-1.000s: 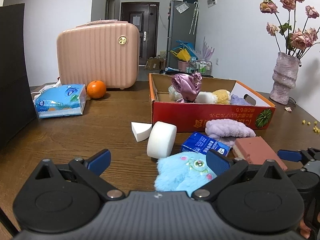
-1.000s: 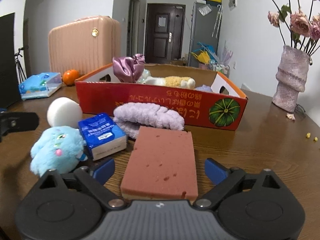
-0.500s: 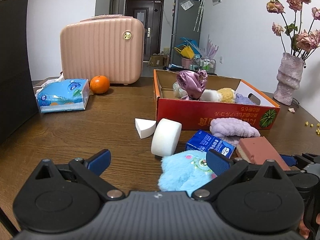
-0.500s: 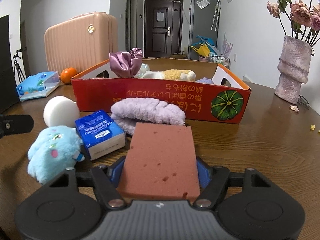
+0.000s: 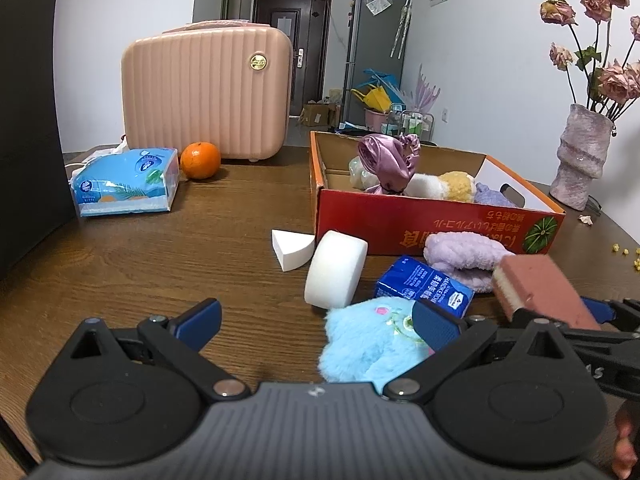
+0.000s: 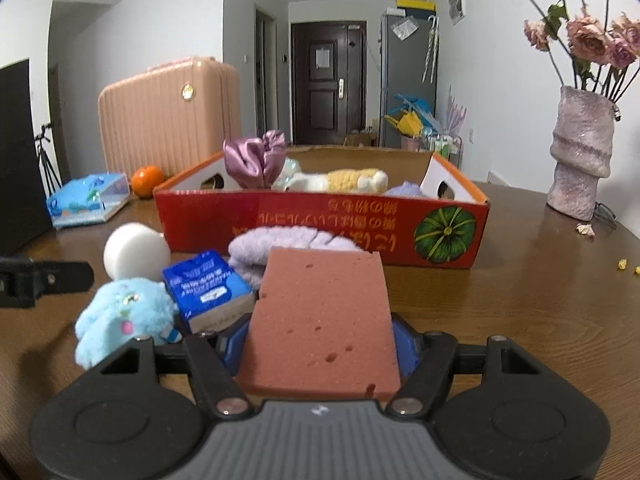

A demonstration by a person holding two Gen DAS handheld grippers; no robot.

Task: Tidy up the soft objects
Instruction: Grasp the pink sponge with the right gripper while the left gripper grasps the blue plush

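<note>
A pinkish-red sponge (image 6: pixel 324 292) sits between the blue pads of my right gripper (image 6: pixel 319 342). Its jaws are closing and press on the sponge's sides, and its far end tilts up off the table. In the left wrist view the sponge (image 5: pixel 536 288) shows at the right. My left gripper (image 5: pixel 316 318) stands open over bare wood, with a blue plush toy (image 5: pixel 372 344) by its right finger. Ahead lie a white round sponge (image 5: pixel 336 268), a white wedge (image 5: pixel 290 248), a blue tissue packet (image 5: pixel 424 286) and a lilac fluffy cloth (image 5: pixel 464 252). The red cardboard box (image 5: pixel 420 220) holds several soft items.
A pink case (image 5: pixel 208 92), an orange (image 5: pixel 200 160) and a blue tissue pack (image 5: pixel 124 182) stand at the back left. A dark panel (image 5: pixel 28 120) lines the left edge. A vase of dried roses (image 6: pixel 580 152) stands at the right, with crumbs nearby.
My right gripper's jaws have come in from wide apart onto the sponge's sides, and the sponge's far end has lifted. My left gripper has stayed put and open.
</note>
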